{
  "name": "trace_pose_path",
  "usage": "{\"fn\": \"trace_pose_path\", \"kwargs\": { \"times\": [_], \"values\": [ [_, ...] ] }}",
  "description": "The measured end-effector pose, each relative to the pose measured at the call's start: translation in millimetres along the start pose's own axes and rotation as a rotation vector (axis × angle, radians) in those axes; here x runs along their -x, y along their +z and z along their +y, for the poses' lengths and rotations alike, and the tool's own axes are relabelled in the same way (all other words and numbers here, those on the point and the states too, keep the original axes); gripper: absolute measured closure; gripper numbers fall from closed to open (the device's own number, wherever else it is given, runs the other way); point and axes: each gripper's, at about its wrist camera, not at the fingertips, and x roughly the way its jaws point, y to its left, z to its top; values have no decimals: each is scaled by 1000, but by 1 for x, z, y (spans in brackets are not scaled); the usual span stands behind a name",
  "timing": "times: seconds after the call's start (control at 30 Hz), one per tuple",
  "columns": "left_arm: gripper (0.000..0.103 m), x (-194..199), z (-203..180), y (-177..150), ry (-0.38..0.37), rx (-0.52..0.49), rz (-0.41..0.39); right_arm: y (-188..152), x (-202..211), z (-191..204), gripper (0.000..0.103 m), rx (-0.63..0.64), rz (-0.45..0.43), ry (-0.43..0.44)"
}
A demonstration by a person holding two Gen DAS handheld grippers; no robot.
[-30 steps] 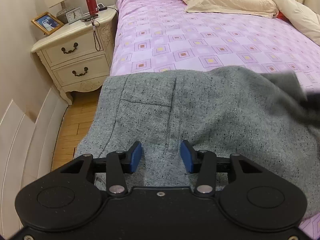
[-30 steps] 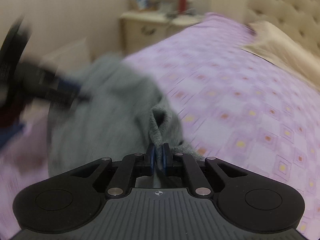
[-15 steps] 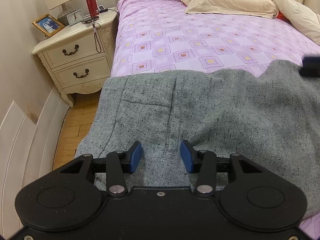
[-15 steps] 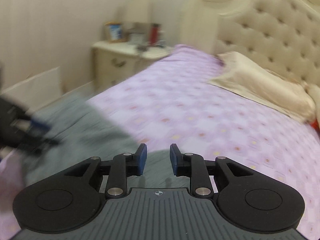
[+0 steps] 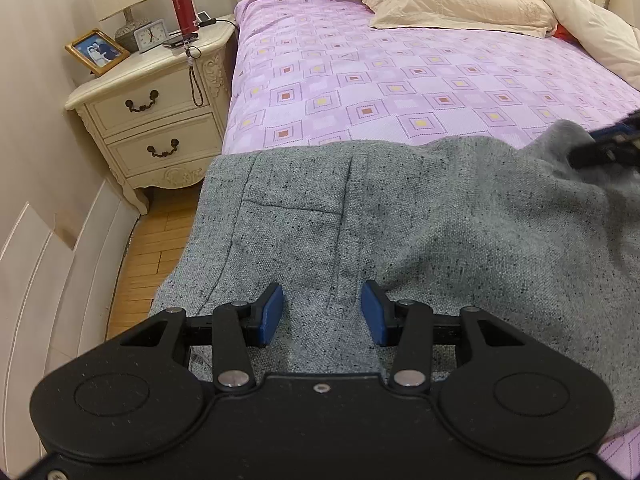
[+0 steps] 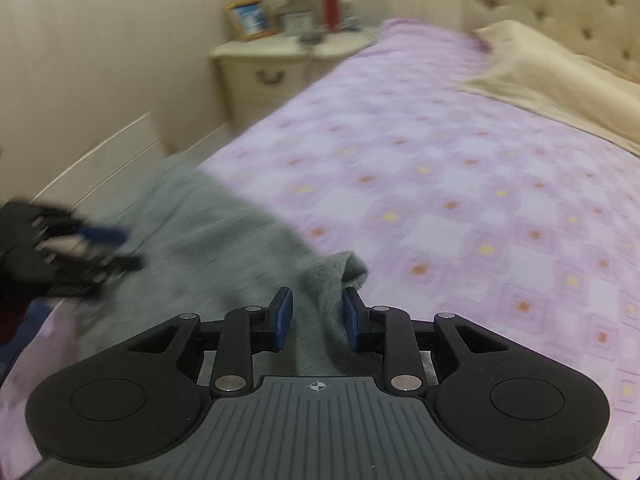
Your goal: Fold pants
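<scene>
Grey speckled pants (image 5: 440,220) lie across the near end of the purple bed (image 5: 400,80), one side hanging over the left edge. My left gripper (image 5: 322,314) stands open just above the pants, its blue pads on either side of a seam. In the right wrist view my right gripper (image 6: 316,316) has its jaws opening, and a raised fold of the pants (image 6: 336,280) stands loose between the pads, close to the right one. The left gripper (image 6: 80,240) shows blurred at that view's left. The right gripper (image 5: 604,144) sits at the pants' far right corner.
A cream nightstand (image 5: 152,120) with a photo frame, clock, lamp and red bottle stands left of the bed. Beige pillows (image 5: 460,0) lie at the headboard. A wooden floor strip (image 5: 148,248) and white wall panels run along the left.
My right gripper went from shut on a pinched fold of the pants to open, and its view swung across the bed. The lifted cloth at the right settled flat. The left gripper stayed put.
</scene>
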Motion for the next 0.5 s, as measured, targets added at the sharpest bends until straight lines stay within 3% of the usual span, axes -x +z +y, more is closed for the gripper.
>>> {"fn": "trace_pose_path", "kwargs": {
  "times": [0.23,0.37,0.5],
  "values": [
    [50,1,-2,-2,9,-1,-7,9,-18,-13,72,-134,-31,21],
    [50,1,-1,-1,7,0,-6,4,-6,10,73,-16,-65,-136],
    [50,2,-2,-2,8,-3,-10,-10,6,31,73,57,-76,-145]
  ]
}}
